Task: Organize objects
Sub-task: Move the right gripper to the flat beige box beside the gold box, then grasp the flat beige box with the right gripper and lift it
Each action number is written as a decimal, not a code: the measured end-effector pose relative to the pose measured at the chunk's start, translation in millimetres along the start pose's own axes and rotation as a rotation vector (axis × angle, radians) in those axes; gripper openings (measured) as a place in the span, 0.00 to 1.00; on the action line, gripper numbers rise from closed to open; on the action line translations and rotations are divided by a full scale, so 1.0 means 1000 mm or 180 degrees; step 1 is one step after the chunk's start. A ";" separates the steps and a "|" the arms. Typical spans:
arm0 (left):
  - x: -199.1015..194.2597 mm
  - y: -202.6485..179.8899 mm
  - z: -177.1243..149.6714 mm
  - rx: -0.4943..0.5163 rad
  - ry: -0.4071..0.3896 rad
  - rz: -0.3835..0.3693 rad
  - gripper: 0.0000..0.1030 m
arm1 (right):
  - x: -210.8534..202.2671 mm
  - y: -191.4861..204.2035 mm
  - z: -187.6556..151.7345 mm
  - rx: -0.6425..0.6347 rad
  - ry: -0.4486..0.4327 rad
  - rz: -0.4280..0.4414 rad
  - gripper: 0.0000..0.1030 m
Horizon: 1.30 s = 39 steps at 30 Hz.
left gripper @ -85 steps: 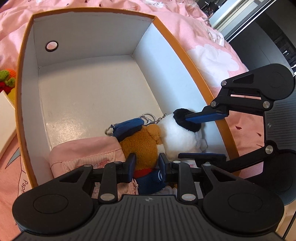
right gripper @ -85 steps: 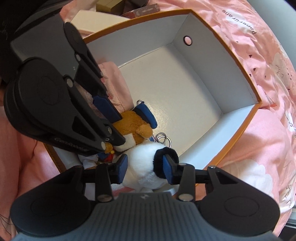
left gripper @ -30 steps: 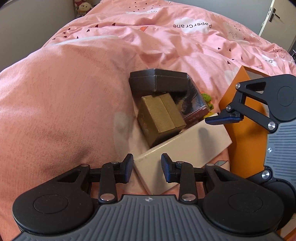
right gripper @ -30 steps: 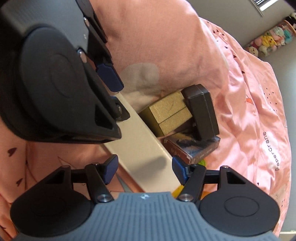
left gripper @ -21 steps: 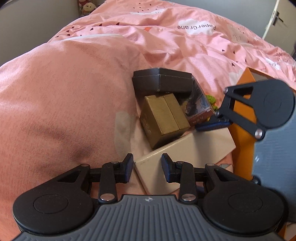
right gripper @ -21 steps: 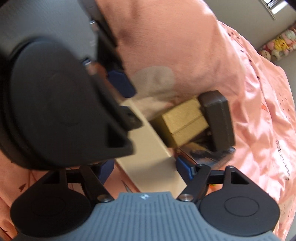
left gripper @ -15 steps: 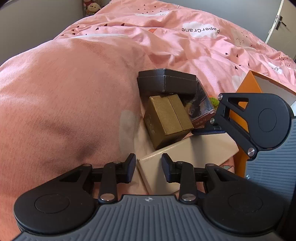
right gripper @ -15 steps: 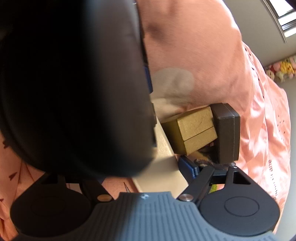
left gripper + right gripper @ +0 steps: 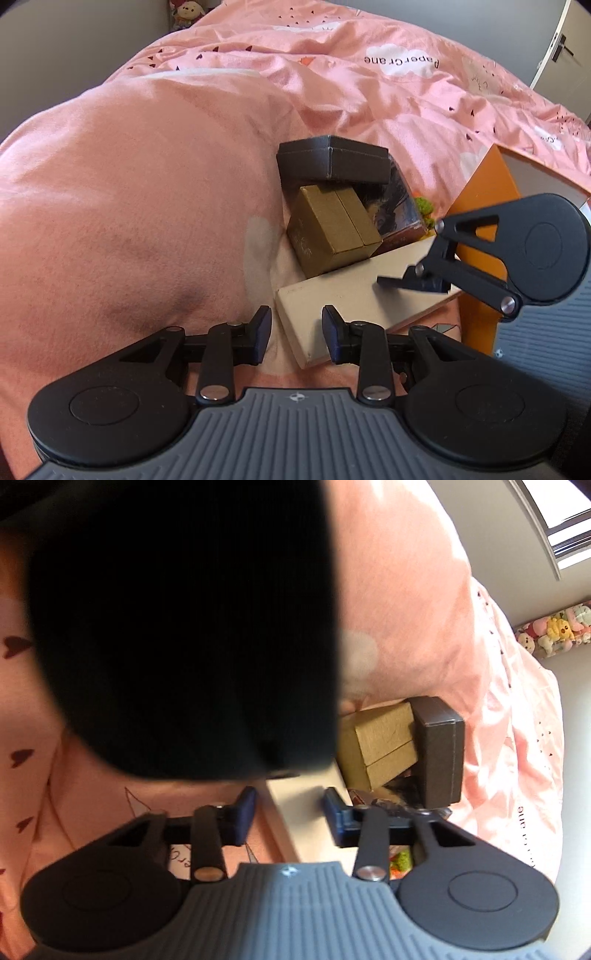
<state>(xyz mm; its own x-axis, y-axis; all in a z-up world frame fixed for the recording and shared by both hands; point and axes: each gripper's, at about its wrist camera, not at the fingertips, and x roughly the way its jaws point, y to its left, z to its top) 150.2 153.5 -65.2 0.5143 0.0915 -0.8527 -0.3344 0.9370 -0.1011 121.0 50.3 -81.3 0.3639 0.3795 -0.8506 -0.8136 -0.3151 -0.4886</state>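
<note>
A long flat beige box (image 9: pixel 351 295) lies on the pink bedding, also seen in the right wrist view (image 9: pixel 306 812). My left gripper (image 9: pixel 295 332) is open with its jaws on either side of the box's near corner. My right gripper (image 9: pixel 288 808) is open and straddles the box's other end; it shows from the side in the left wrist view (image 9: pixel 413 280). A gold box (image 9: pixel 332 232), a black box (image 9: pixel 332 162) and a dark printed box (image 9: pixel 399 206) are stacked behind it. The orange storage box (image 9: pixel 480 206) stands to the right.
A big pink pillow (image 9: pixel 129 184) rises on the left. A green knitted toy (image 9: pixel 424 210) peeks out beside the orange box. The left gripper's dark body (image 9: pixel 177 620) blocks most of the right wrist view. Plush toys (image 9: pixel 554 627) line the far floor.
Both grippers left the orange box with the plush toys and moved to the pile of boxes. In the last second both closed in on the beige box, one at each end.
</note>
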 end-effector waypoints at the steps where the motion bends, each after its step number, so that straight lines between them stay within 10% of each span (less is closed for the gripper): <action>1: -0.002 0.000 0.000 -0.0023 -0.0013 -0.0001 0.37 | -0.003 -0.001 0.000 0.0053 -0.0013 -0.0015 0.32; 9: -0.024 0.000 0.003 -0.0017 -0.0155 -0.0012 0.37 | -0.032 -0.014 -0.001 0.0490 -0.0073 0.0197 0.18; 11: -0.030 0.000 0.004 -0.0022 -0.0172 -0.0047 0.37 | -0.042 -0.022 -0.002 0.0691 -0.0096 0.0439 0.00; 14: -0.036 -0.005 0.003 0.0050 -0.0231 -0.0062 0.37 | -0.054 -0.041 -0.001 0.1089 -0.0161 0.0800 0.00; 18: -0.032 -0.011 0.000 0.0148 -0.0173 -0.0033 0.37 | -0.048 -0.048 -0.002 0.1070 -0.0100 0.0600 0.00; 26: -0.015 -0.007 -0.009 0.0296 0.0065 0.0093 0.37 | -0.028 -0.032 -0.008 0.0839 0.0045 0.0875 0.35; 39: -0.007 -0.002 -0.010 0.0338 0.0063 0.0083 0.37 | -0.006 -0.028 0.012 0.0599 0.0219 0.0824 0.60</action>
<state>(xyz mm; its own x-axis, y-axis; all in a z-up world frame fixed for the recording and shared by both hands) 139.5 148.0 -63.6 0.4905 0.1106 -0.8644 -0.2613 0.9649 -0.0248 135.8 67.6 -60.6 0.1585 0.2459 -0.9562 -0.9503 -0.2248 -0.2154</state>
